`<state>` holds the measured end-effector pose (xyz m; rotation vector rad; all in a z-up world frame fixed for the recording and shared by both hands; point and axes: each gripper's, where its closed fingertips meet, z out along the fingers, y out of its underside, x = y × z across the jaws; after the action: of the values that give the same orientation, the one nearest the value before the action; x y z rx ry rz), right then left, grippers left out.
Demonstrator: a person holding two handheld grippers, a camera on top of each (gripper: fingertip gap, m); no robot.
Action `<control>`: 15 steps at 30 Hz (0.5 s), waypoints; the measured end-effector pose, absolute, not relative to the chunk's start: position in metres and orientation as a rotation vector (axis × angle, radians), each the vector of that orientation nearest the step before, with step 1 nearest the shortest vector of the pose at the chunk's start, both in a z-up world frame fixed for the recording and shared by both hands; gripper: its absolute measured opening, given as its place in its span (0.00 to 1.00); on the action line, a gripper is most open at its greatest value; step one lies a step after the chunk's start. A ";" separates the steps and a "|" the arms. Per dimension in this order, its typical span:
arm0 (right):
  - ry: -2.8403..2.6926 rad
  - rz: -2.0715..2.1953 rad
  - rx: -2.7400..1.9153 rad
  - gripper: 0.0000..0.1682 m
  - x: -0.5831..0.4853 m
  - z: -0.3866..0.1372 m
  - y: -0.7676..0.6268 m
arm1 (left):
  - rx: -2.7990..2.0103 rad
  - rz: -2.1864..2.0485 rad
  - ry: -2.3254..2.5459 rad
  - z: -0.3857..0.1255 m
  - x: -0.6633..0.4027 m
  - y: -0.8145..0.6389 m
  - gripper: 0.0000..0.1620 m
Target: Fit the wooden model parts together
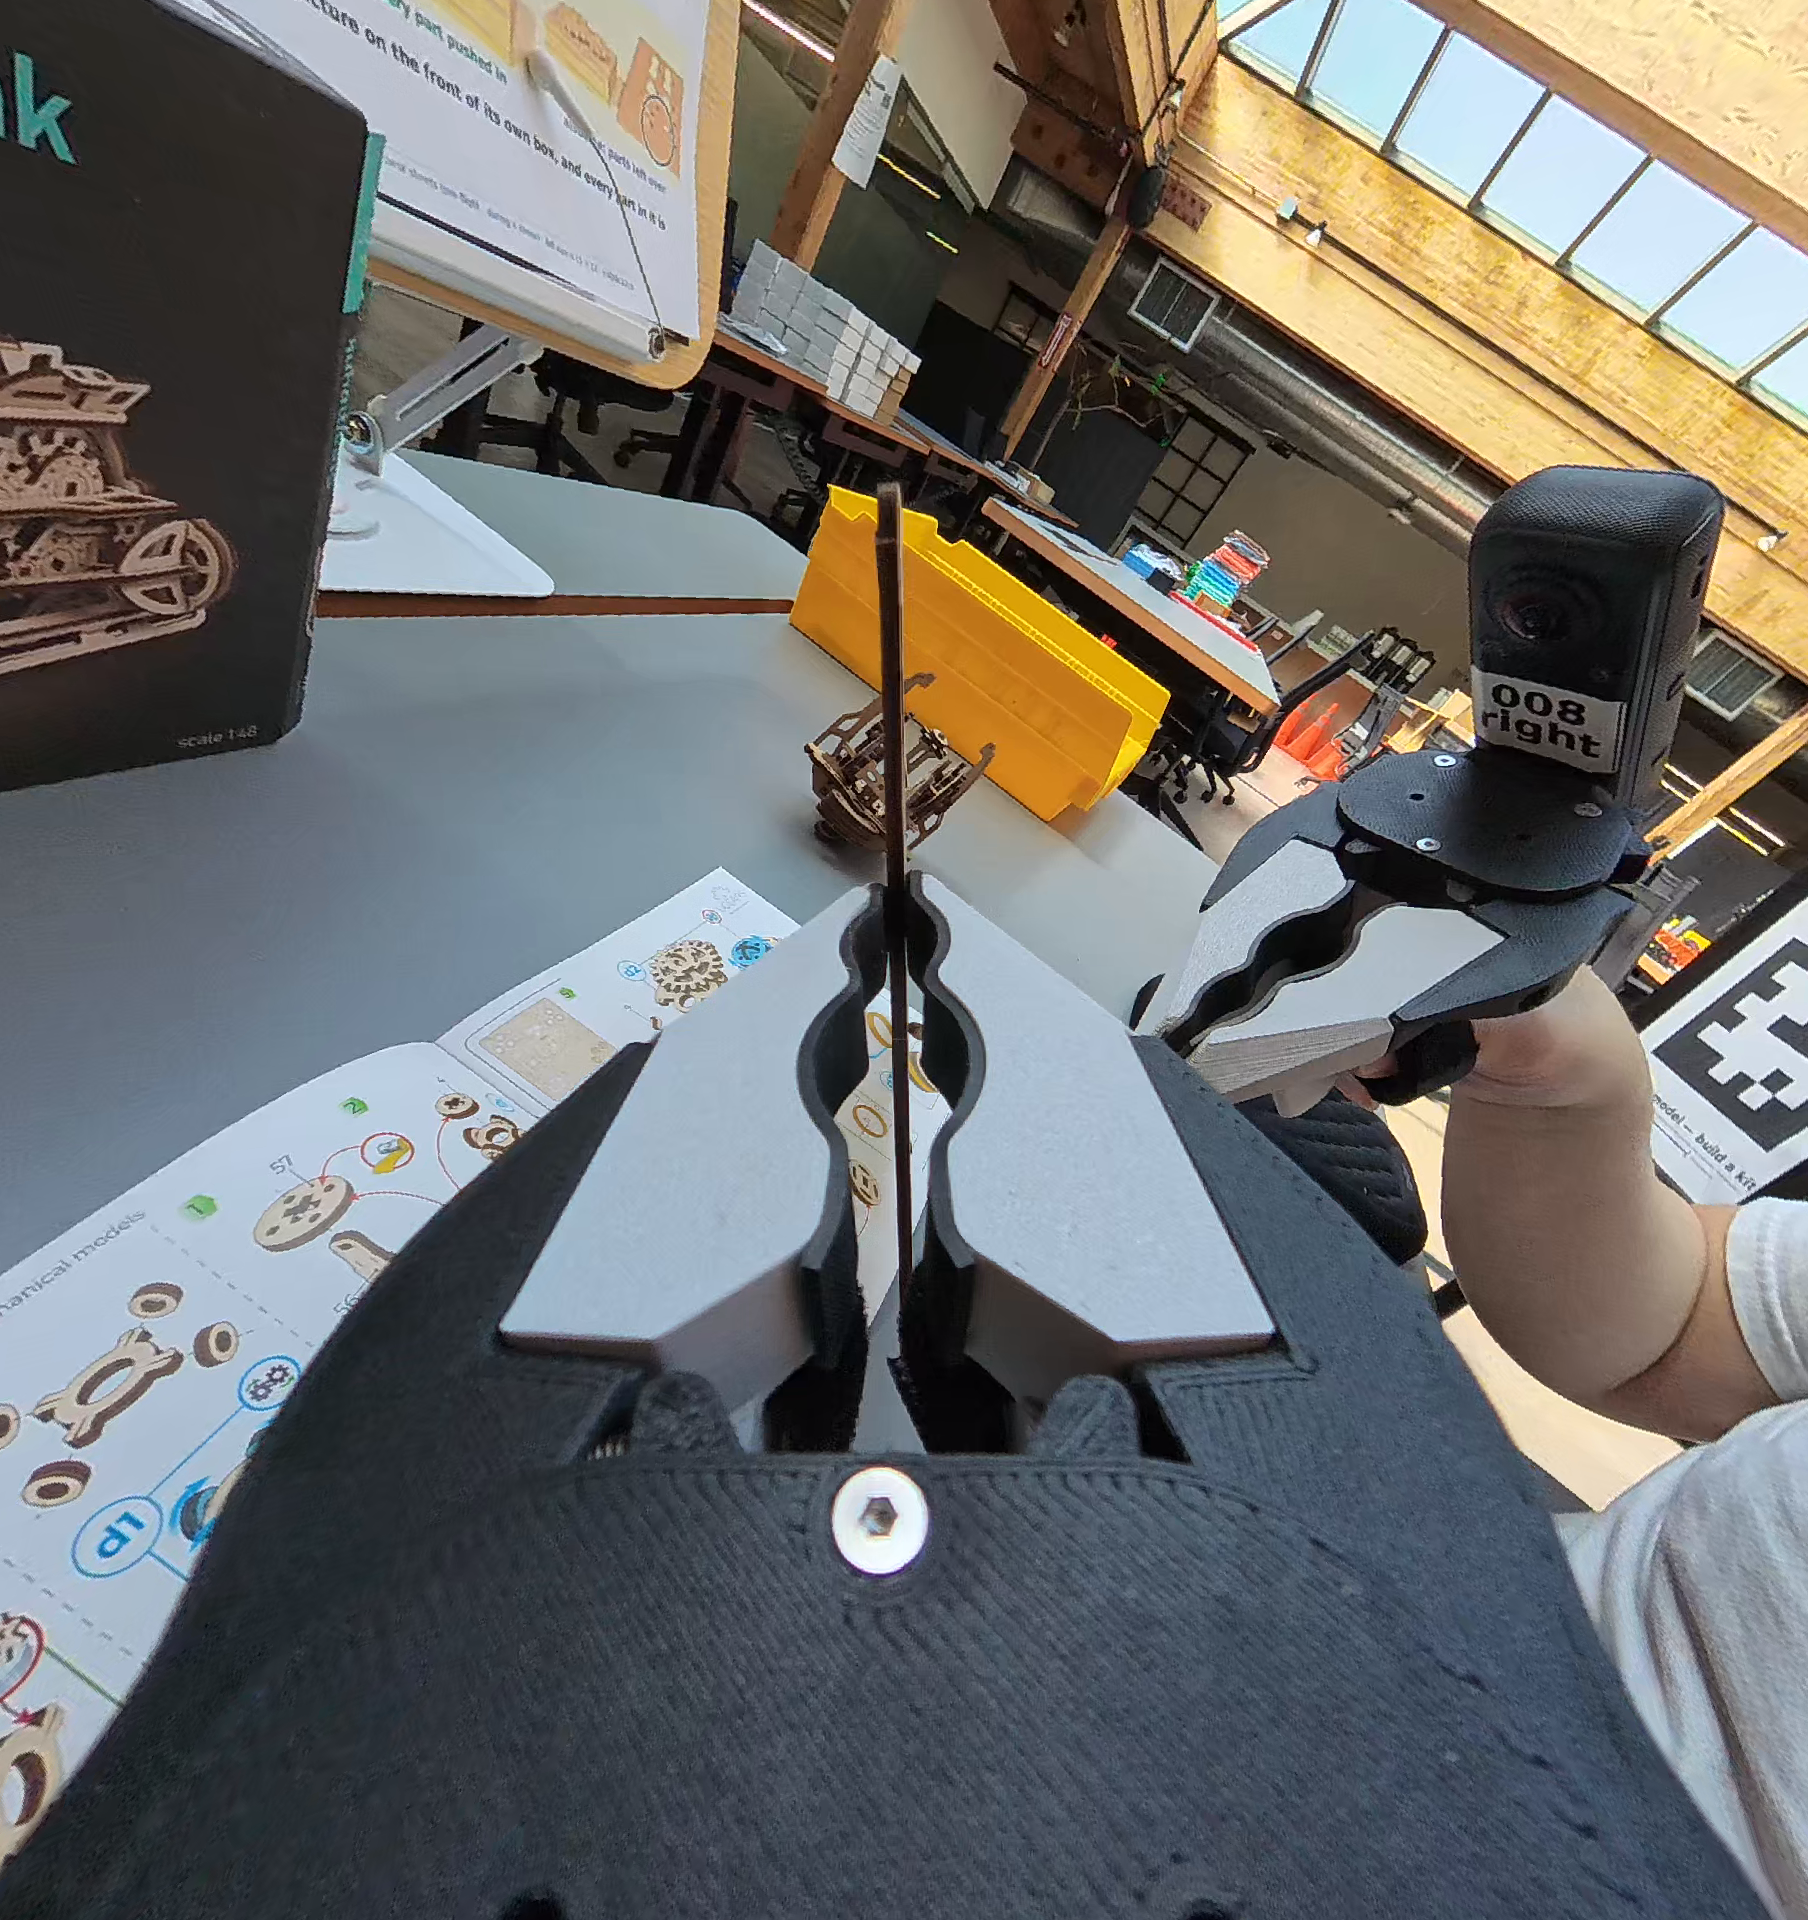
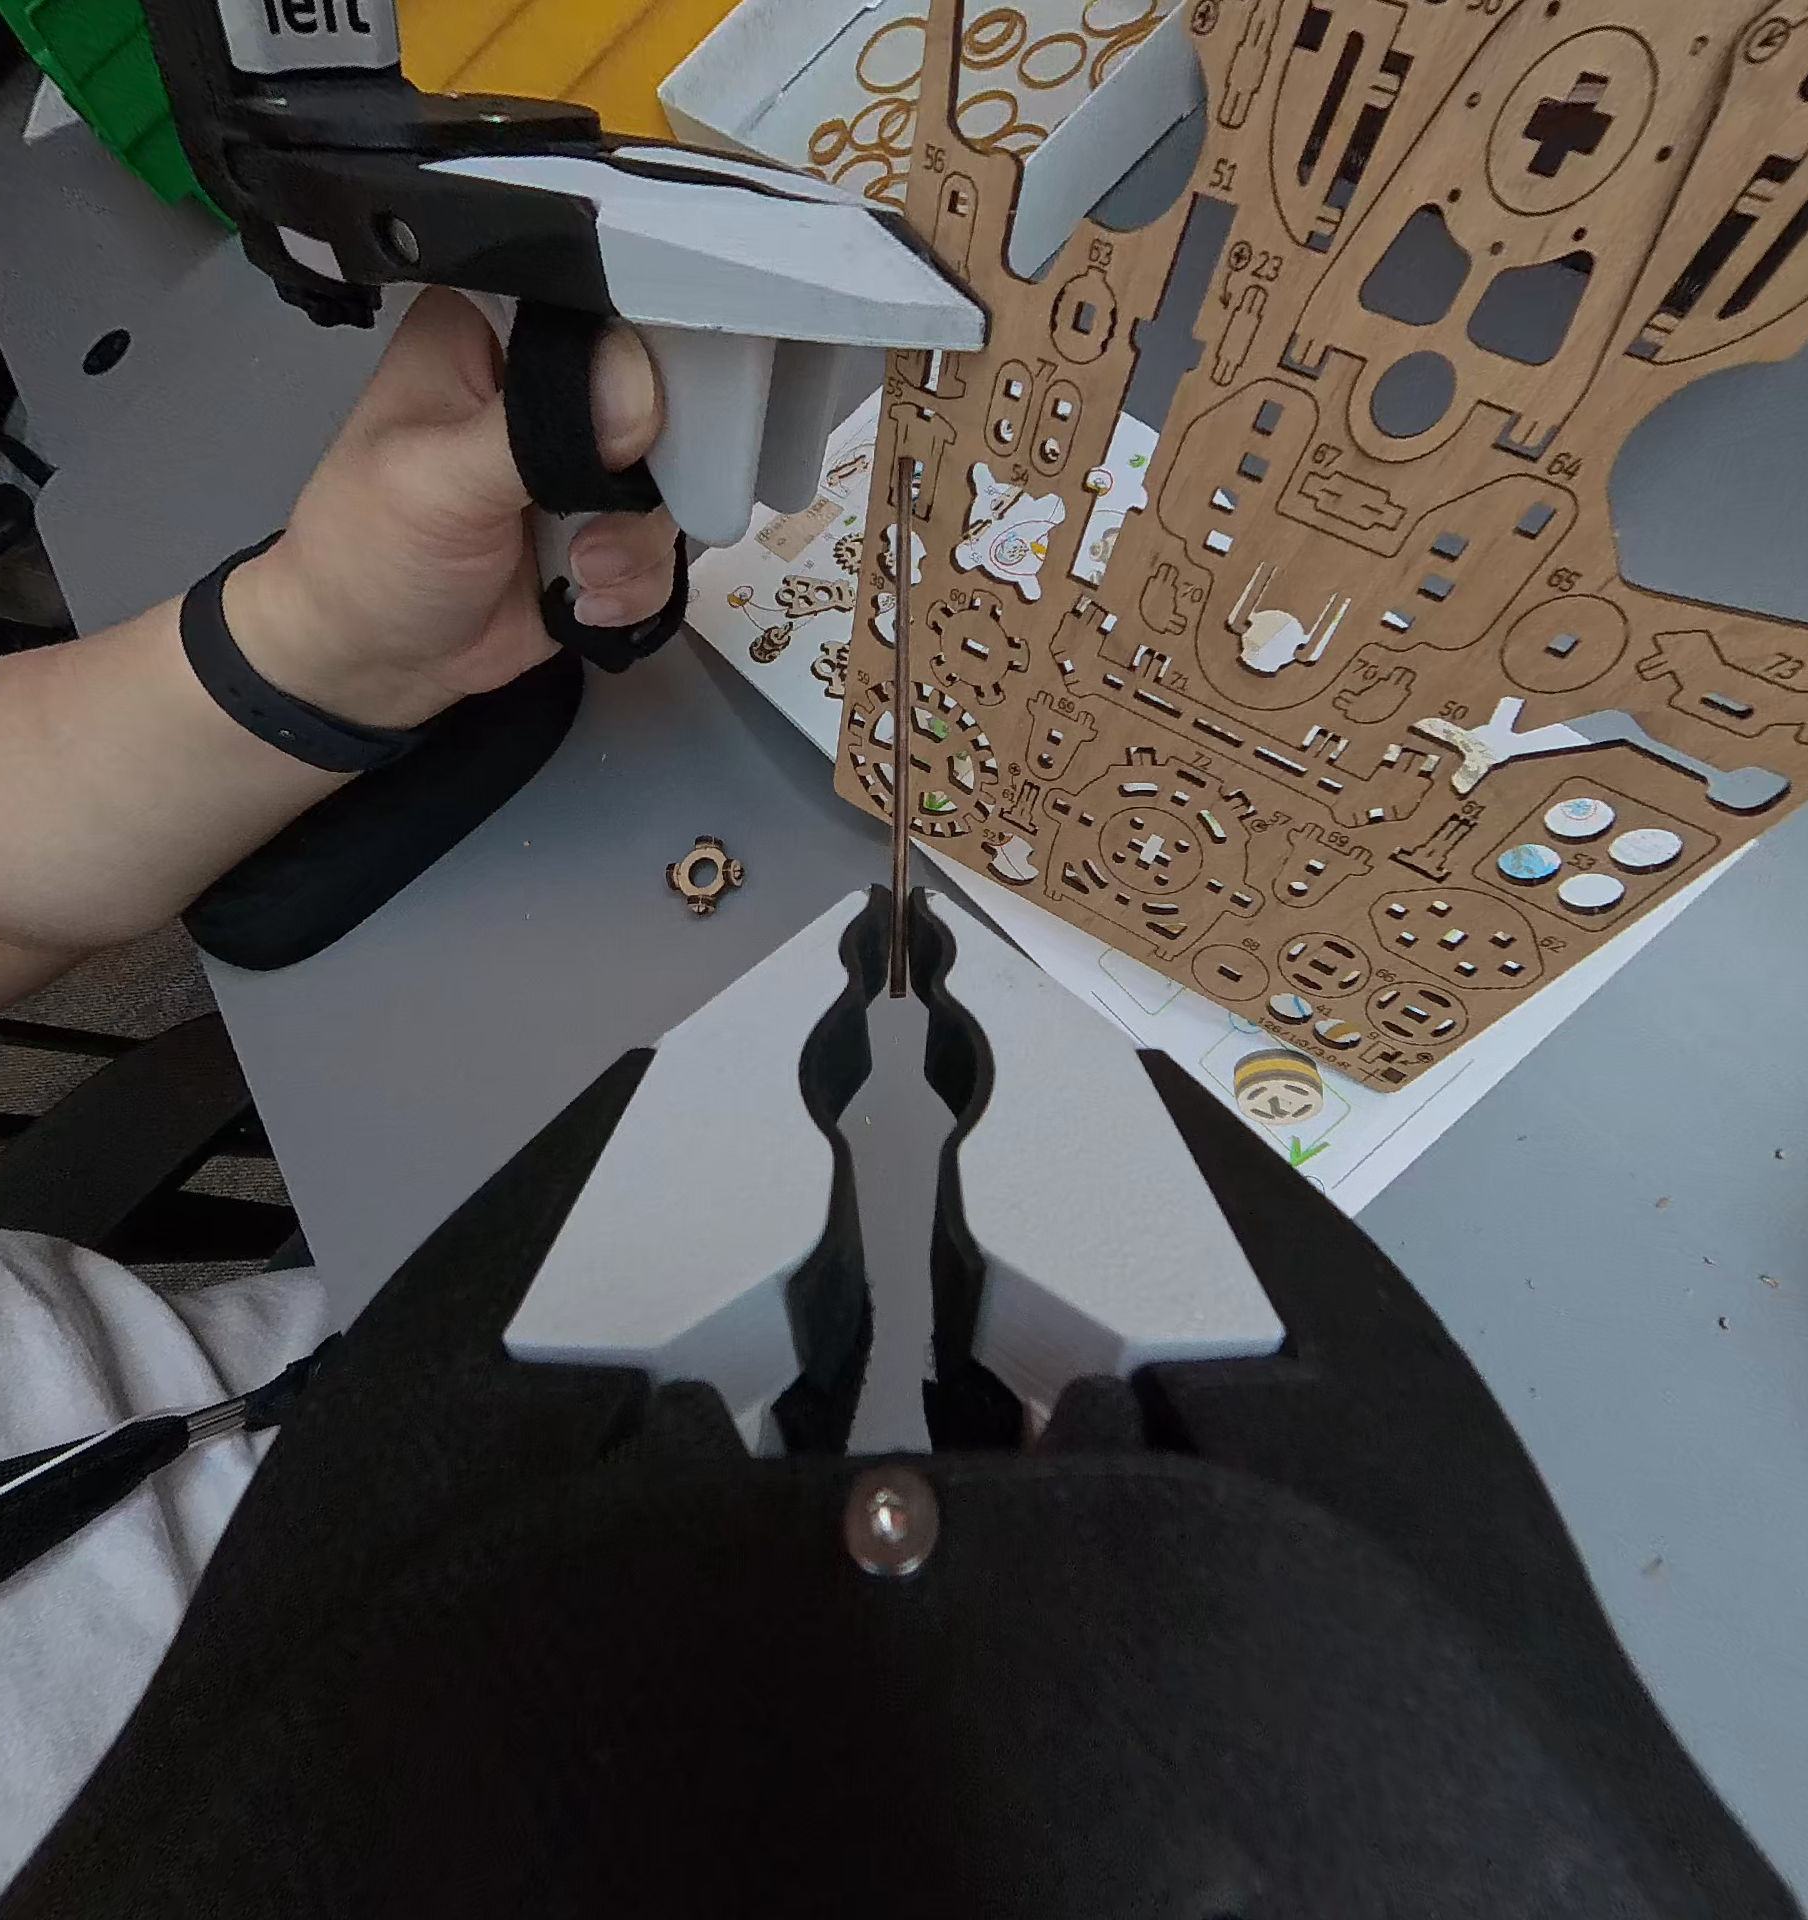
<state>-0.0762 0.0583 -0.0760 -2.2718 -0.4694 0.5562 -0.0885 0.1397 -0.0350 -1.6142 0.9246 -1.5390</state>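
Plywood, thin and laser-cut: the parts sheet (image 2: pixel 1399 468) stands upright above the open instruction booklet (image 1: pixel 287 1195) on the grey bench (image 1: pixel 464 790), pale brown, with numbered outlines of gears, rings and slotted plates, and many holes where pieces are gone. The left gripper (image 1: pixel 895 904) has its fingers pinching the sheet's edge, seen edge-on as a dark strip in the left wrist view. The right gripper (image 2: pixel 898 914) has its fingers pressed on a thin wooden strip (image 2: pixel 900 727), held edge-on before the sheet. A small ring-shaped wooden piece (image 2: pixel 705 875) lies loose on the bench near the left hand (image 2: pixel 443 540). A partly built model (image 1: pixel 879 779) sits beside the yellow bin (image 1: pixel 1025 665).
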 end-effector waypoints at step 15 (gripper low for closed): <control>-0.453 0.518 -2.329 0.00 -0.079 -0.067 0.051 | -1.550 -1.383 0.975 -0.027 -0.087 0.133 0.00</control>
<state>-0.0791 0.0507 -0.0666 -2.3293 -0.4528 0.5184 -0.0874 0.1334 -0.0273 -1.5498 0.9745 -1.3830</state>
